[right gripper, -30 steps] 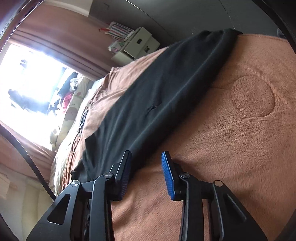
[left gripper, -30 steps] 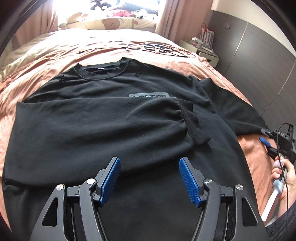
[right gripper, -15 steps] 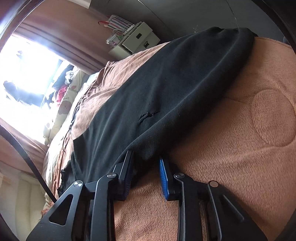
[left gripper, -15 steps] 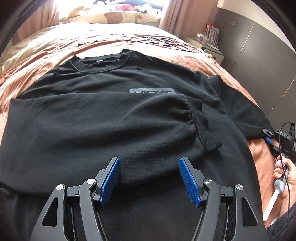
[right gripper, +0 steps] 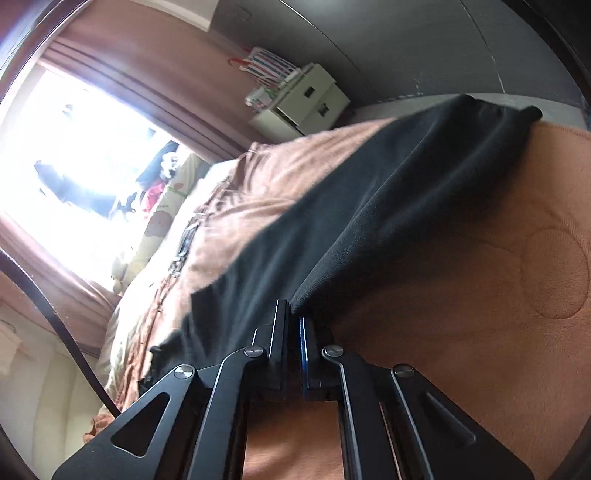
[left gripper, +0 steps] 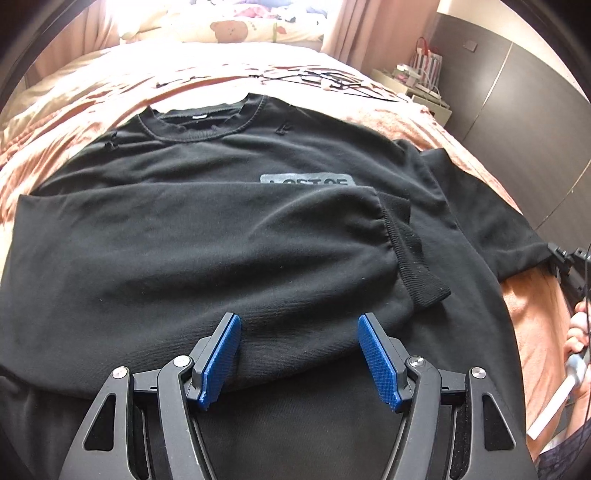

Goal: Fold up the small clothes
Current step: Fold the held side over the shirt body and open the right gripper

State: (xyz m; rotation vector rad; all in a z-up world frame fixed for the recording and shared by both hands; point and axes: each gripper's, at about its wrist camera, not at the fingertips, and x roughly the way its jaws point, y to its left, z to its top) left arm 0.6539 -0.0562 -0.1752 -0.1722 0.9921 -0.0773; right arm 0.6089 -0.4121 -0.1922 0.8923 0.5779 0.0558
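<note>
— So where is the sweatshirt [left gripper: 229, 155]?

— Flat on the bed [left gripper: 92, 92], front up, collar toward twelve o'clock in the left wrist view. One sleeve [left gripper: 207, 243] is folded across the chest, its ribbed cuff [left gripper: 413, 254] ending at about three o'clock of the middle and covering the lower edge of a grey print [left gripper: 306, 180].

— And the left gripper [left gripper: 299, 354]?

— At six o'clock, over the lower body of the sweatshirt. Its blue fingers [left gripper: 221, 354] stand wide apart and hold nothing; the folded sleeve's lower edge lies just ahead of them.

— The right gripper [right gripper: 293, 332]?

— Its fingers are pressed close together, pinching the end of the other sleeve [right gripper: 388, 206]. In the right wrist view that sleeve runs from the fingers up toward one o'clock, partly raised off the orange blanket [right gripper: 480, 314]. In the left wrist view the same gripper [left gripper: 565, 258] sits at three o'clock, at the sleeve's tip, with a hand [left gripper: 578, 332] below it.

— Anything else on the bed?

— Black hangers [left gripper: 317, 79] near the head, at twelve to one o'clock, well apart from the sweatshirt, and a bear-print pillow [left gripper: 236, 27] behind them. A white nightstand [right gripper: 306, 99] stands beside the bed.
</note>
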